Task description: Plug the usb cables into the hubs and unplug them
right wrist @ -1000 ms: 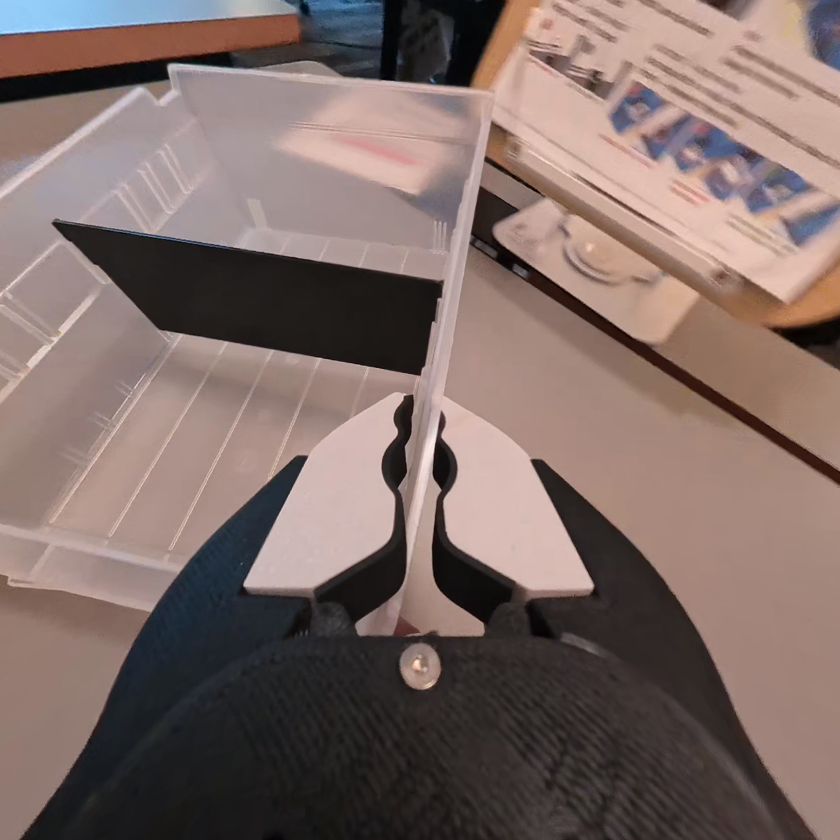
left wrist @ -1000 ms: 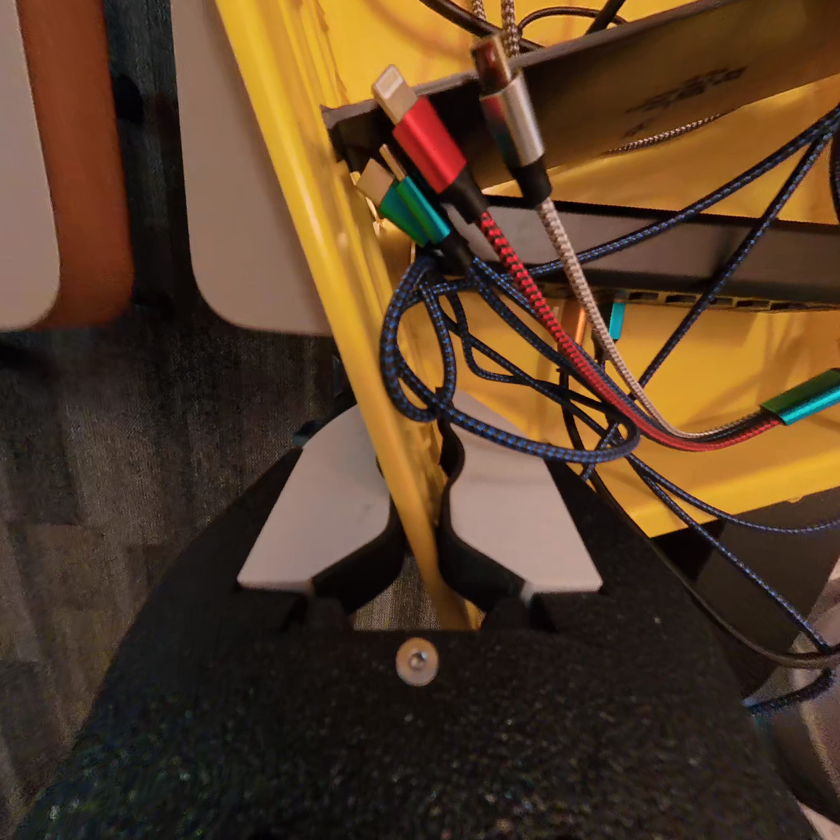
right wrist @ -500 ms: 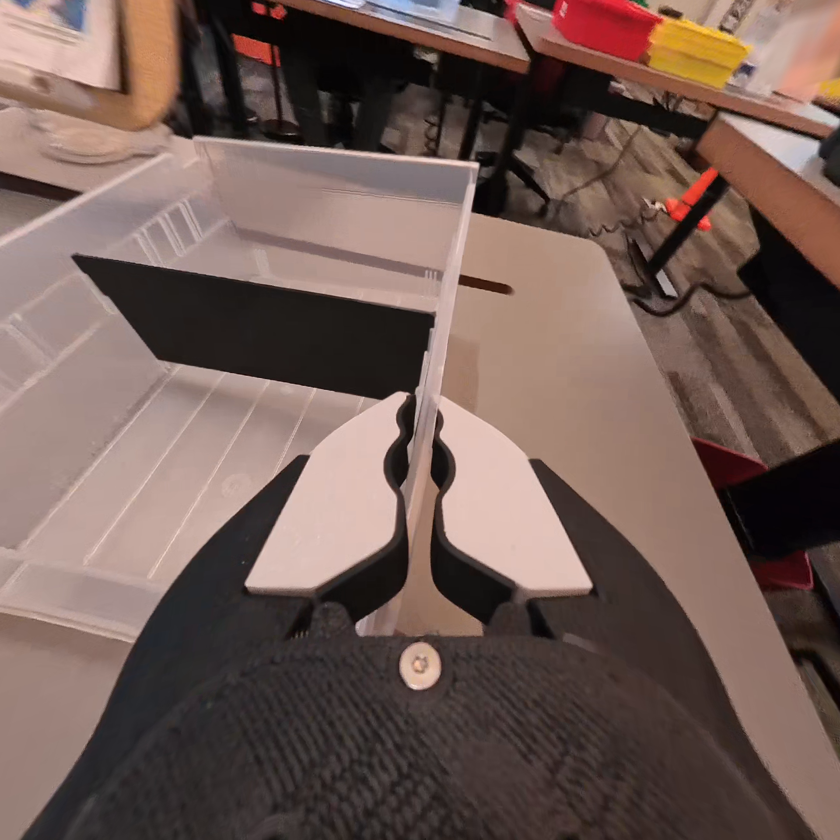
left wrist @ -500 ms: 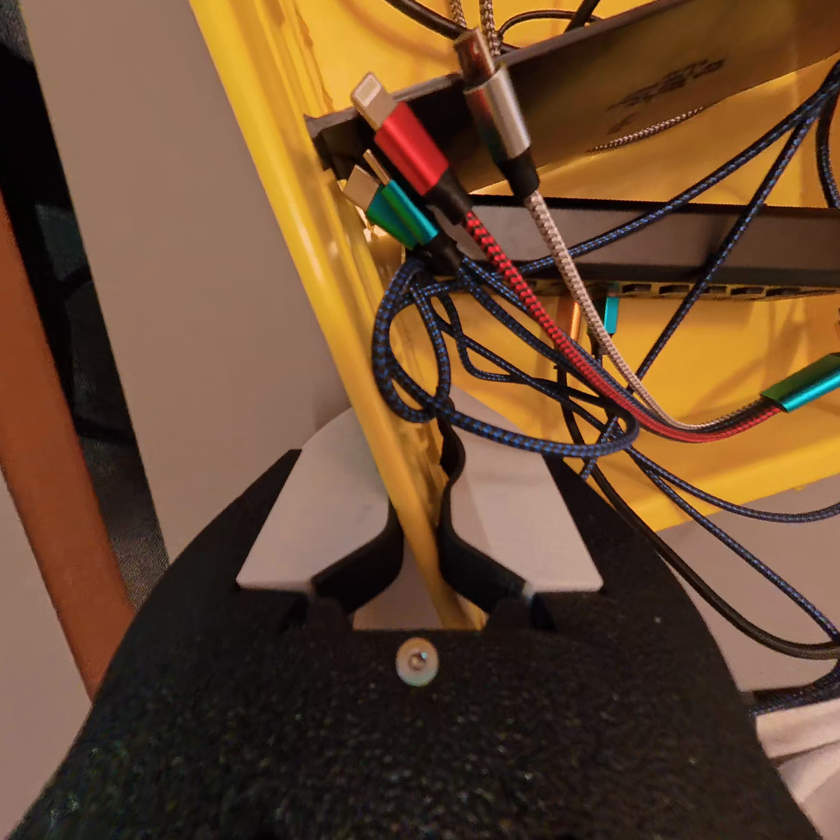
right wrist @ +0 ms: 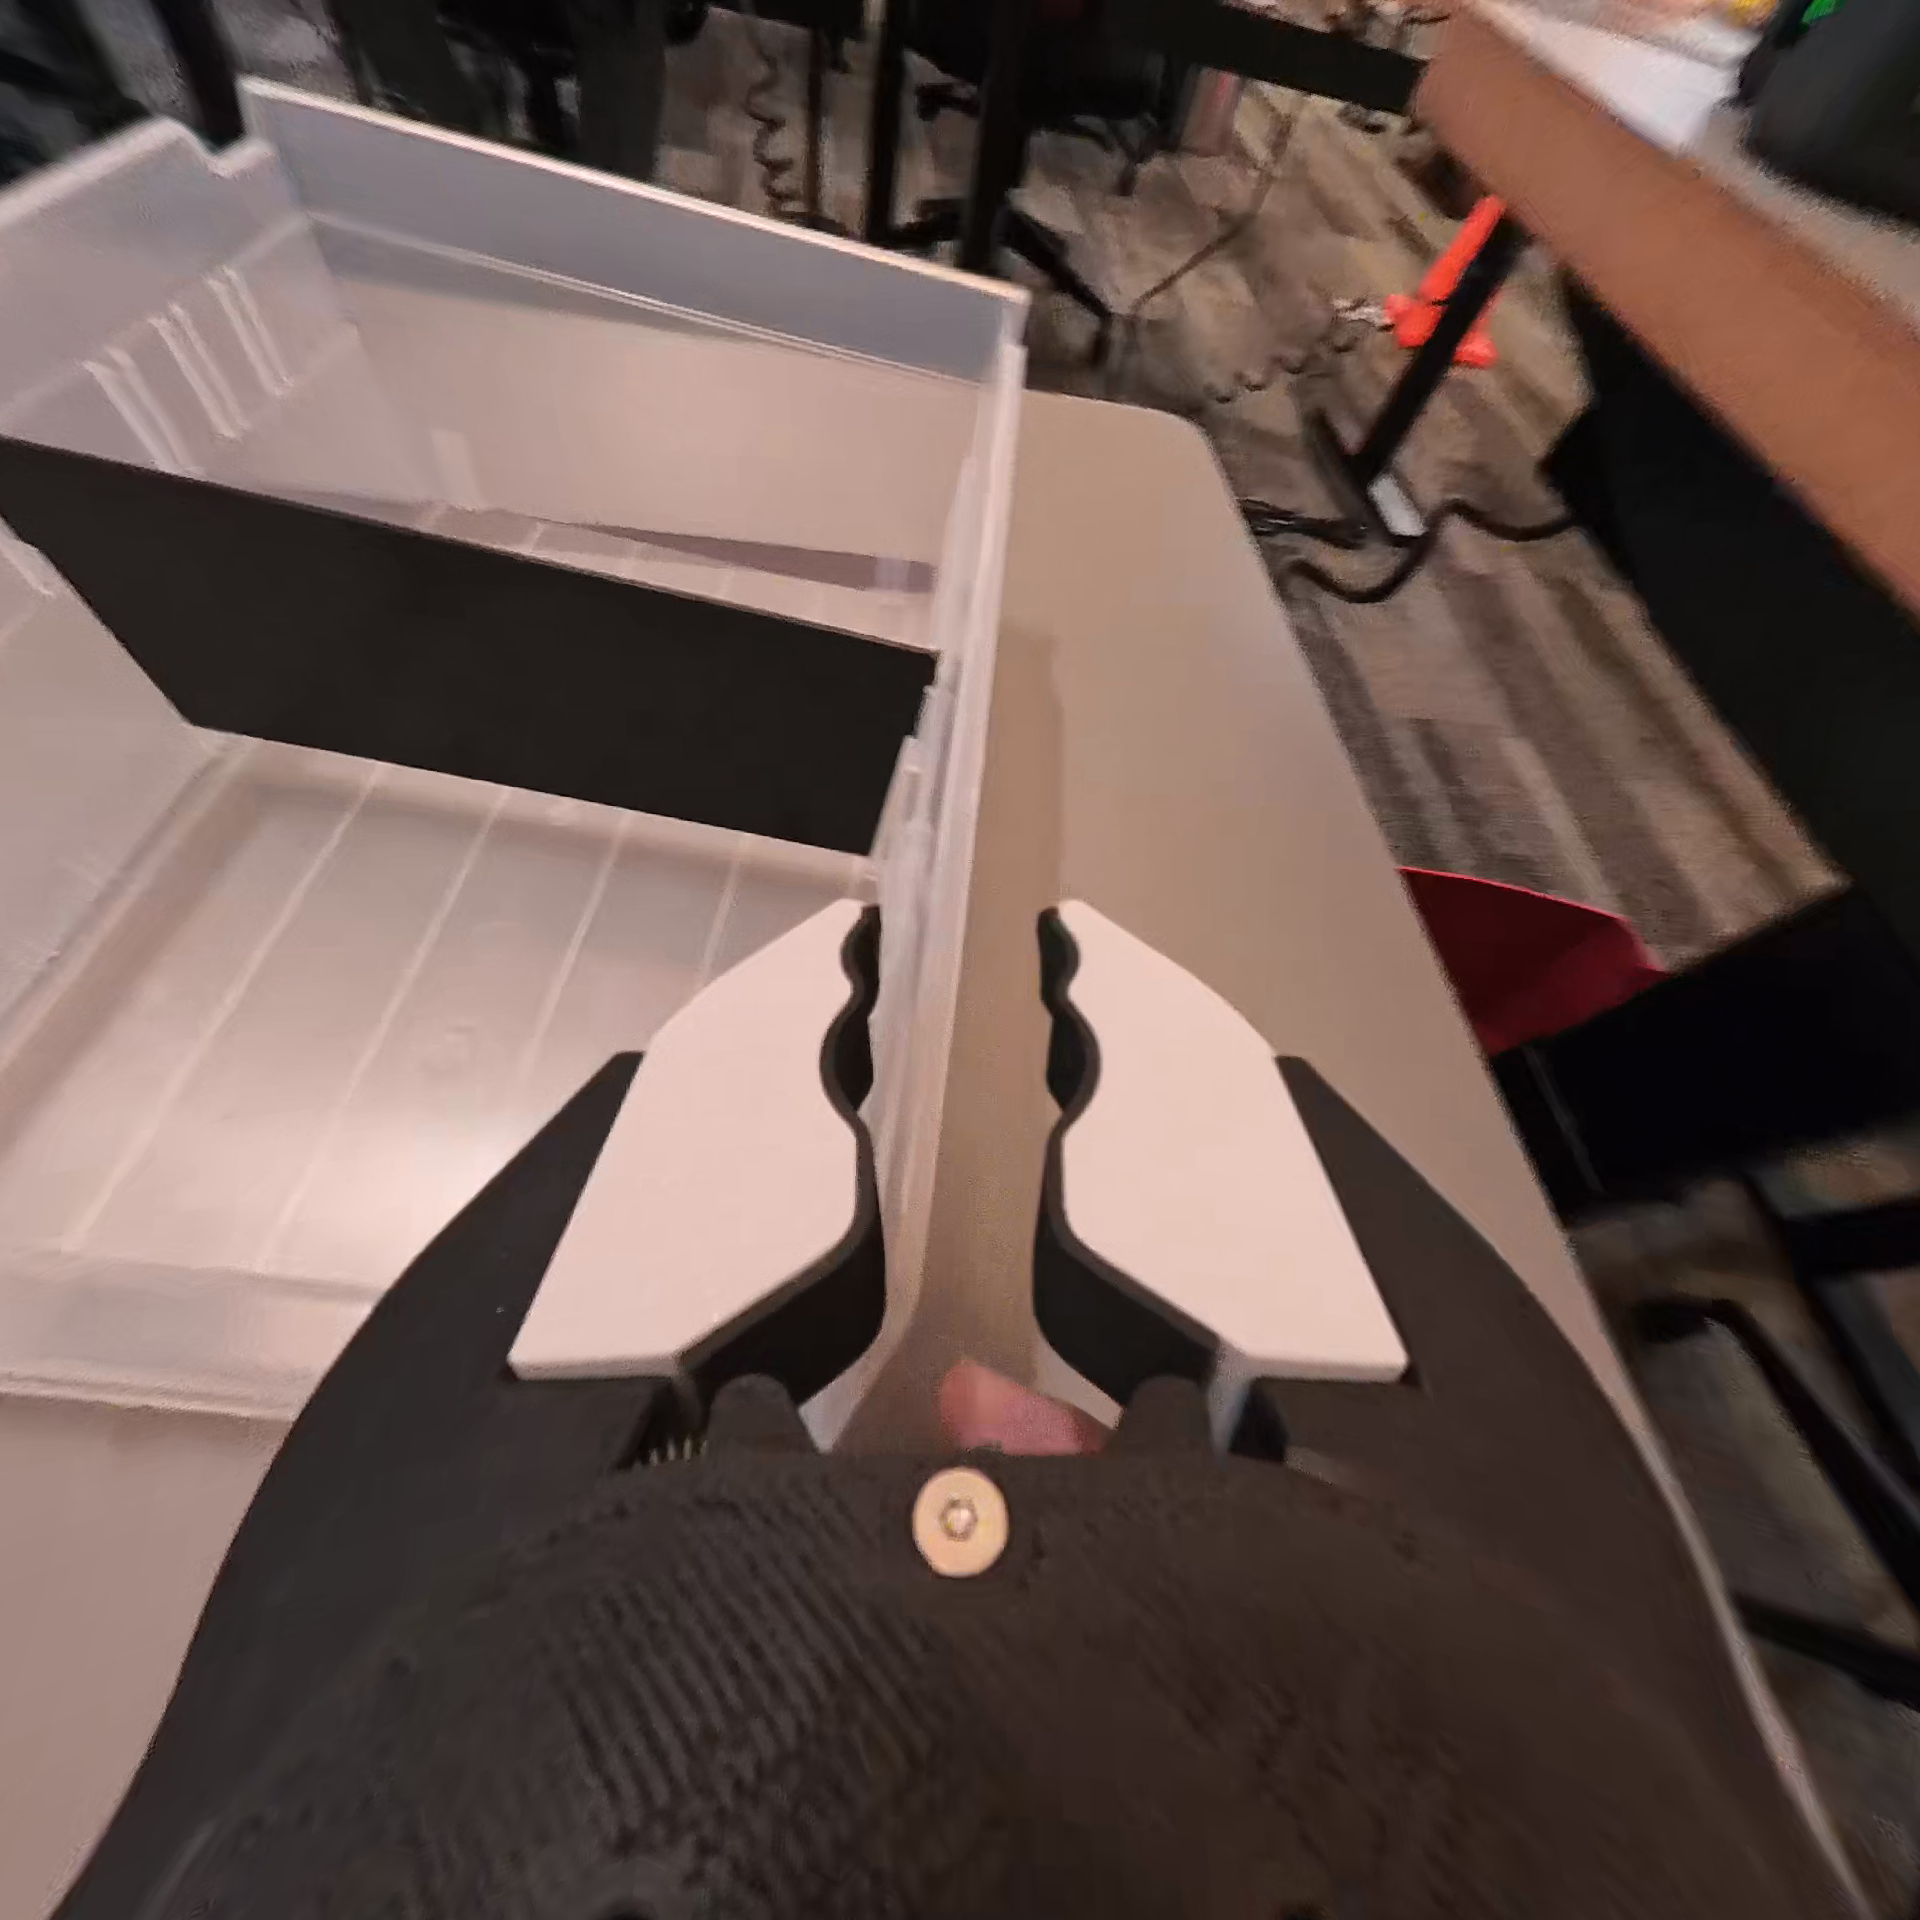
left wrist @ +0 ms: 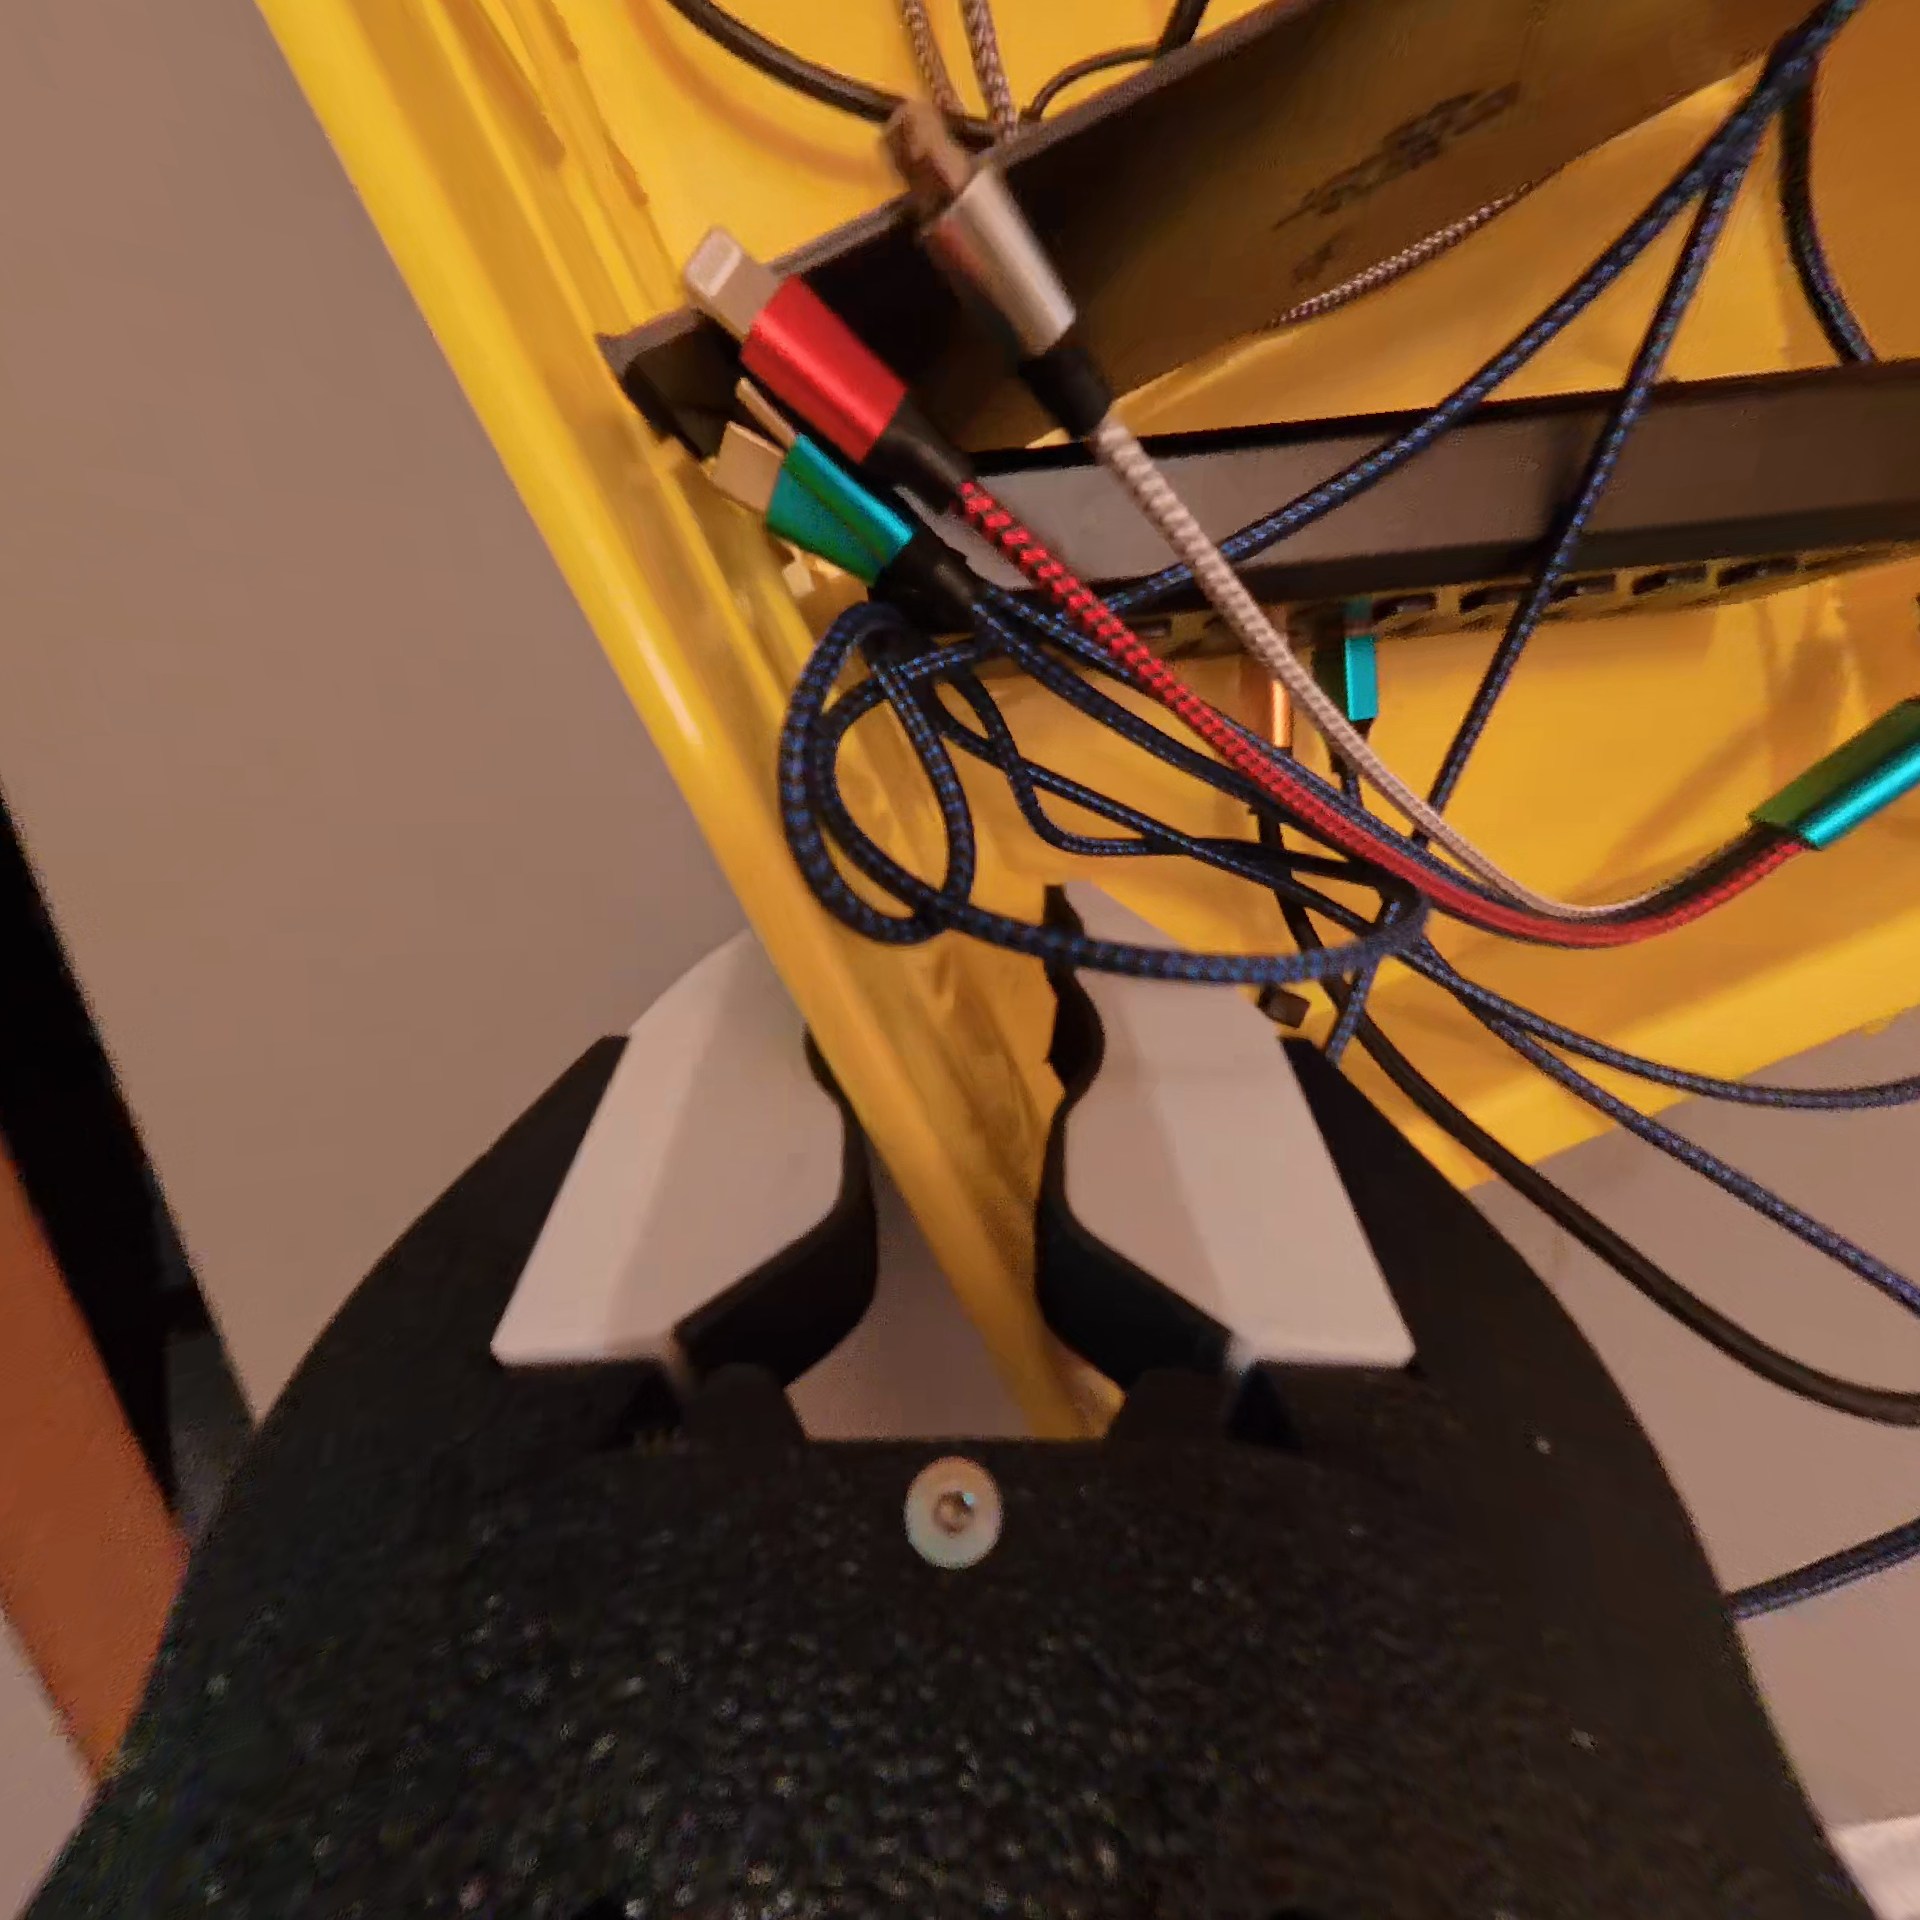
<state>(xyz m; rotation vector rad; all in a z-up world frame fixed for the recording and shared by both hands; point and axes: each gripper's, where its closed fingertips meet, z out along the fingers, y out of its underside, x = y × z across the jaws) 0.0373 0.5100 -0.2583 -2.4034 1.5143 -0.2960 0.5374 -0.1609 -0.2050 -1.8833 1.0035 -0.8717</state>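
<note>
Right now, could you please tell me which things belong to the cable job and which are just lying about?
Job: red-plug cable, teal-plug cable, silver-plug cable, black hub, yellow bin.
Lying about: clear tray, its black divider, orange item on the floor.

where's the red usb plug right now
In the left wrist view, upper centre: the red plug lies loose inside the yellow bin, between the silver plug and the teal plug.

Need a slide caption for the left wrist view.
Left gripper open astride the yellow bin wall, tangled USB cables inside.
</note>
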